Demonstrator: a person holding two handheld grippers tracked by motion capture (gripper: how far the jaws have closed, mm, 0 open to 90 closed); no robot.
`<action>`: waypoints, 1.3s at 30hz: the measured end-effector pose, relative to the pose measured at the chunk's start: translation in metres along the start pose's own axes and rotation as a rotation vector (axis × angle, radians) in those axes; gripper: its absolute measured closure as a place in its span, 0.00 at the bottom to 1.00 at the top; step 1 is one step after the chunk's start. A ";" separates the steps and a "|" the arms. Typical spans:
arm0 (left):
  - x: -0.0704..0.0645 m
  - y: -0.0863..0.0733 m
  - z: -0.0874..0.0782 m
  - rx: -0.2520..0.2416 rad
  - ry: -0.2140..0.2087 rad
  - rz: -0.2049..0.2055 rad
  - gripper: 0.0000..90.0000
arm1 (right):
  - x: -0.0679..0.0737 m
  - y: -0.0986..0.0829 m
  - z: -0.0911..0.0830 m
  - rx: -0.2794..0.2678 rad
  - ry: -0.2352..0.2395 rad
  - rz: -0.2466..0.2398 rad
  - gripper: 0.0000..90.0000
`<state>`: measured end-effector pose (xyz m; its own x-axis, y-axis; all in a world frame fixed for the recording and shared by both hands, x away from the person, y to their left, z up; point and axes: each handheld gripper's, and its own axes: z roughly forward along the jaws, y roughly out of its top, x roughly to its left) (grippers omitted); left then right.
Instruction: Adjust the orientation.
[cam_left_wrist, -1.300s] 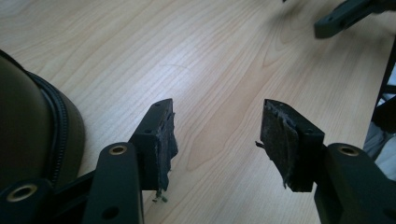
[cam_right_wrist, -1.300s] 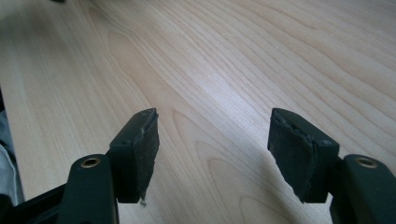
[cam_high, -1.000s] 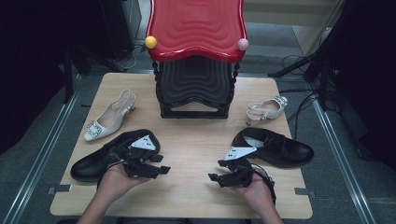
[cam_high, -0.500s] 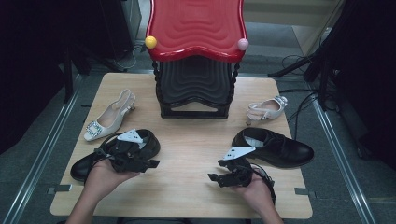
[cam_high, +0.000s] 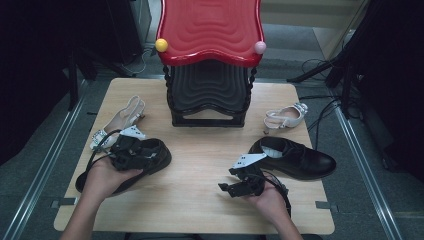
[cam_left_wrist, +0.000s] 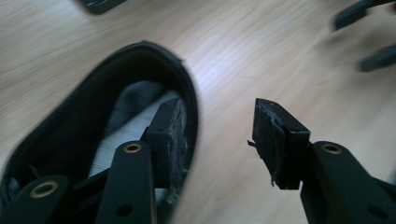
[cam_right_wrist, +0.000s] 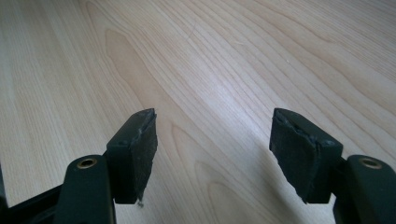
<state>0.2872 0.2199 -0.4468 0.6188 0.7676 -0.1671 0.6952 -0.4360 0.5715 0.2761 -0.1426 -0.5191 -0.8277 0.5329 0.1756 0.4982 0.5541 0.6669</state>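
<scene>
Now we have moved our left gripper (cam_left_wrist: 219, 140) over the shoe (cam_left_wrist: 93, 135); open fingers straddle its rim, ready to grip, while right gripper (cam_right_wrist: 212, 154) waits open, empty.

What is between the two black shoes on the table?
In the high view, bare wooden table lies between the left black shoe and the right black shoe, plus the right hand-held gripper nearer the front.
</scene>
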 end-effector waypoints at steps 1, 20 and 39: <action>0.000 0.000 0.000 0.000 0.000 0.000 0.59 | 0.000 0.000 0.000 0.000 0.000 0.000 0.37; 0.012 0.021 0.049 0.141 -0.012 -0.044 0.72 | 0.003 0.006 0.004 0.023 -0.003 -0.033 0.37; -0.031 0.020 0.031 0.199 0.082 0.068 0.94 | 0.003 0.004 0.002 0.021 -0.012 -0.023 0.37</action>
<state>0.2935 0.1727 -0.4548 0.6406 0.7653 -0.0635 0.7164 -0.5658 0.4081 0.2764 -0.1380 -0.5173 -0.8360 0.5273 0.1520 0.4845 0.5792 0.6556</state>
